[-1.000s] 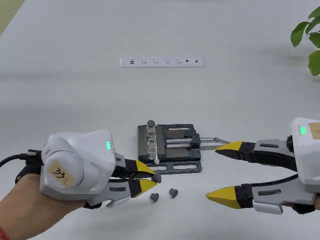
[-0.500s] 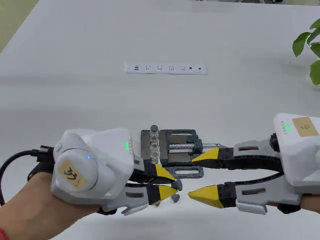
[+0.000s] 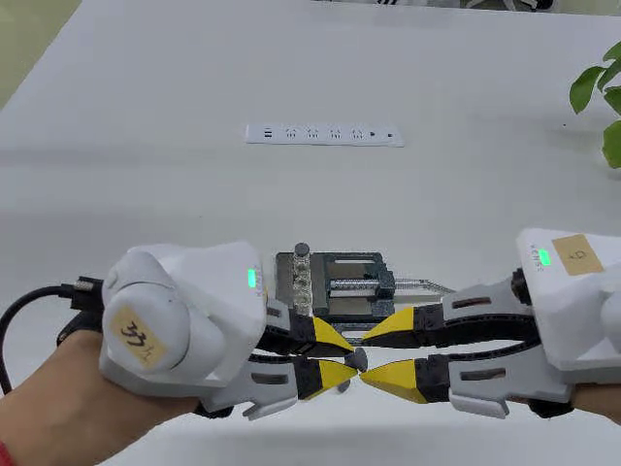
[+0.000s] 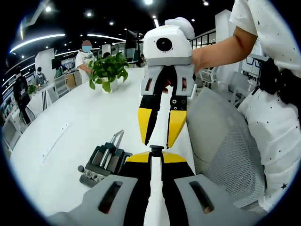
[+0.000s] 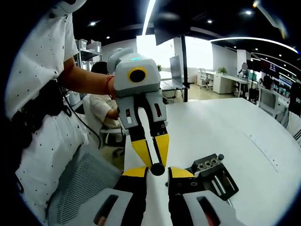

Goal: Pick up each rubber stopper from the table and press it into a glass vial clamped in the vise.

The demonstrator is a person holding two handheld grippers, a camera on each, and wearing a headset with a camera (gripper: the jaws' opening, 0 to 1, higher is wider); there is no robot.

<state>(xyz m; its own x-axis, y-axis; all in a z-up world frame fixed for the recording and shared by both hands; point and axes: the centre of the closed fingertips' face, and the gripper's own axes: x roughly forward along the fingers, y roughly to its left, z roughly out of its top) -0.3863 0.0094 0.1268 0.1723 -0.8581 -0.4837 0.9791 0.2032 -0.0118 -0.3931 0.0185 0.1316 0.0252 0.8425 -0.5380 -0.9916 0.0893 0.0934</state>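
Near the front edge of the bench (image 3: 194, 97), the two grippers meet tip to tip above the surface.

- The left gripper (image 3: 351, 357) has its jaws closed on a small dark rubber stopper (image 4: 156, 149), which sits pinched at the yellow tips.
- The right gripper (image 4: 158, 140) faces it from the opposite side. Its jaws are slightly apart, with one tip on either side of the stopper. In the right gripper view, the stopper lies between that gripper's own two jaws. Contact between these jaws and the stopper cannot be confirmed.

Just behind the grippers, toward the middle of the bench, stands a dark metal vise (image 3: 340, 286). Its screw handle points toward the right edge. A row of glass vials (image 3: 303, 283) is clamped upright along the left side of the vise. The farthest vial carries a dark stopper on top (image 3: 302, 250).

A white power strip (image 3: 323, 134) lies flat farther back, parallel to the far edge. A leafy green plant (image 3: 602, 97) is at the right edge.
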